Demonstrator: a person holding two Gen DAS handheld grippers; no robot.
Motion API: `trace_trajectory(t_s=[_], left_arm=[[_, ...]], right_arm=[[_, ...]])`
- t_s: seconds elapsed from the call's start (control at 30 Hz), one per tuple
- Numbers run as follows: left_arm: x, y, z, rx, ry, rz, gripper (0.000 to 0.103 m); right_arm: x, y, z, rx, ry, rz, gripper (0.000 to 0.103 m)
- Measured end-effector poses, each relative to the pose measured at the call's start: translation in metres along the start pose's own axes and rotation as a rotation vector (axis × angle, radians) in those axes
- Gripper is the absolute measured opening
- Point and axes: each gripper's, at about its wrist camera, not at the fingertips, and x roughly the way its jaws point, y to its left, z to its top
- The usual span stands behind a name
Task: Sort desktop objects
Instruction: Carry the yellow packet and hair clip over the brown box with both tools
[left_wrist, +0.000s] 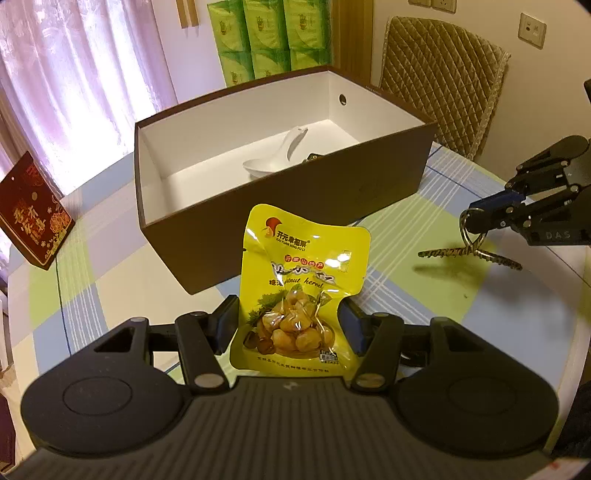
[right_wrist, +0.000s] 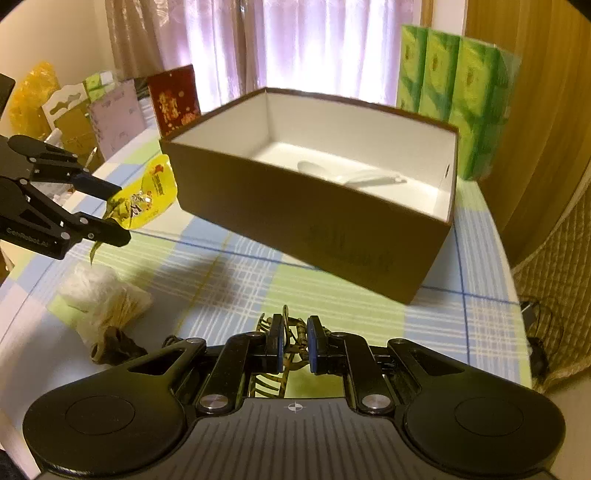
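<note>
My left gripper is shut on a yellow chestnut snack packet, held upright just before the near wall of a brown open box. A white spoon lies on the box's white floor. To the right, my right gripper hangs above the table, shut on a bronze hair clip. In the right wrist view the right gripper pinches the hair clip, the box stands ahead, and the left gripper holds the packet at the left.
A checked cloth covers the round table. A white plastic bag with a dark bundle lies near the left front. A red gift box leans at the table's left edge. Green tissue packs stand behind the box; a padded chair stands behind at the right.
</note>
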Motion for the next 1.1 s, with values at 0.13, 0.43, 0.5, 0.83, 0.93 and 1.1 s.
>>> trace_trajectory(t_s=[0.13, 0.43, 0.5, 0.83, 0.93, 1.1], left_arm=[[-0.007, -0.004, 0.003, 0.006, -0.013, 0.009, 0.054], [-0.019, -0.009, 0.013, 0.023, -0.041, 0.031, 0.054], [-0.022, -0.008, 0.016, 0.028, -0.050, 0.037, 0.054], [-0.025, 0.006, 0.041, 0.052, -0.089, 0.071, 0.054], [-0.024, 0.011, 0.050, 0.063, -0.096, 0.080, 0.054], [-0.018, 0.020, 0.070, 0.065, -0.110, 0.080, 0.054]], right_arm=[[-0.010, -0.001, 0.004, -0.011, -0.025, 0.002, 0.009], [-0.025, -0.005, 0.015, -0.041, -0.074, 0.008, 0.009], [-0.028, -0.007, 0.020, -0.047, -0.083, 0.010, 0.009], [-0.037, -0.027, 0.057, -0.053, -0.149, 0.010, 0.009], [-0.038, -0.032, 0.070, -0.052, -0.168, 0.010, 0.009], [-0.035, -0.043, 0.095, -0.043, -0.197, 0.019, 0.009]])
